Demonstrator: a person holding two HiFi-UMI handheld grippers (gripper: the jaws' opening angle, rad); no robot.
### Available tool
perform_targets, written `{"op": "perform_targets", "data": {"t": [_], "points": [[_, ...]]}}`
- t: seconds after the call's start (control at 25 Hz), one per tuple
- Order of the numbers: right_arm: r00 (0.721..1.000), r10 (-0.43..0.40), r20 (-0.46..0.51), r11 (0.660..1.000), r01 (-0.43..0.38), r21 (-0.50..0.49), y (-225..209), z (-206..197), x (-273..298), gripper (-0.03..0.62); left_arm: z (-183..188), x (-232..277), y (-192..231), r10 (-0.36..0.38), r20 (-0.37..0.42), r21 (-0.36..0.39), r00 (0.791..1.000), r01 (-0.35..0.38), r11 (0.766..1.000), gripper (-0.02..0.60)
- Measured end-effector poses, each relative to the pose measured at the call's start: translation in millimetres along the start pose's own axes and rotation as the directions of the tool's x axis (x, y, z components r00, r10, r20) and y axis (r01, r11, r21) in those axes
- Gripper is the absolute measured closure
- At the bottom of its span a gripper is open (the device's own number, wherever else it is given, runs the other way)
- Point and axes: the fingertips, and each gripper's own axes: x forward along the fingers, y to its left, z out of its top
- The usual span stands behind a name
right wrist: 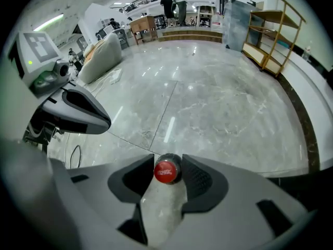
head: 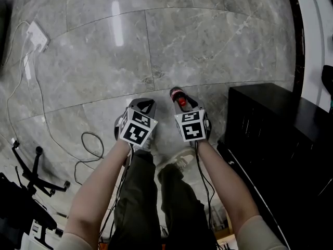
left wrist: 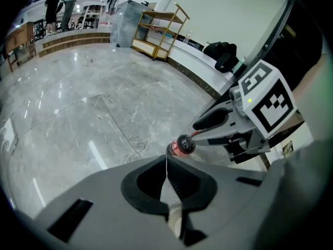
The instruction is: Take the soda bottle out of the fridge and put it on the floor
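Note:
The soda bottle point(head: 178, 98), dark with a red cap, stands upright on the grey tile floor point(head: 208, 40) just ahead of the person's feet. My right gripper point(head: 180, 95) points steeply down over it, and the bottle's neck point(right wrist: 166, 171) sits between the open jaws, whose pads stand close on either side. In the left gripper view the bottle point(left wrist: 181, 146) shows beside the right gripper point(left wrist: 200, 129). My left gripper point(left wrist: 166, 163) hangs to the bottle's left, its pads closed together on nothing. It also shows in the head view as the left gripper point(head: 144, 105).
A black fridge point(head: 281, 139) stands close on the right. A power strip point(head: 36, 37) and loose cables point(head: 88, 145) lie on the floor at left, by a black stand point(head: 31, 176). The person's legs point(head: 156, 202) are below the grippers. A wooden shelf point(right wrist: 270, 35) is far off.

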Motion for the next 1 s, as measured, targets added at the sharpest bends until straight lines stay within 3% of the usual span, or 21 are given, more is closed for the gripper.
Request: {"op": "perform_targets", "data": {"t": [0.36,0.72,1.0], "points": [[0.996,-0.065,0.054,0.997,0.062,0.051,-15,33,-54,0.500,32,-55,-11,0.026,0.046,0.039,0.999,-0.028,0.999,0.574],[0.979,-0.082,0.185,0.995,0.071,0.064,-15,93,-157,0.540,77,-128,-28,0.068,0.105,0.064,0.992,-0.075,0.995,0.574],[0.957,-0.082,0.278,0.996,0.066,0.067,-6,134,-245,0.548,121,-193,-48,0.104,0.158,0.166,0.982,-0.131,0.977,0.574]]}}
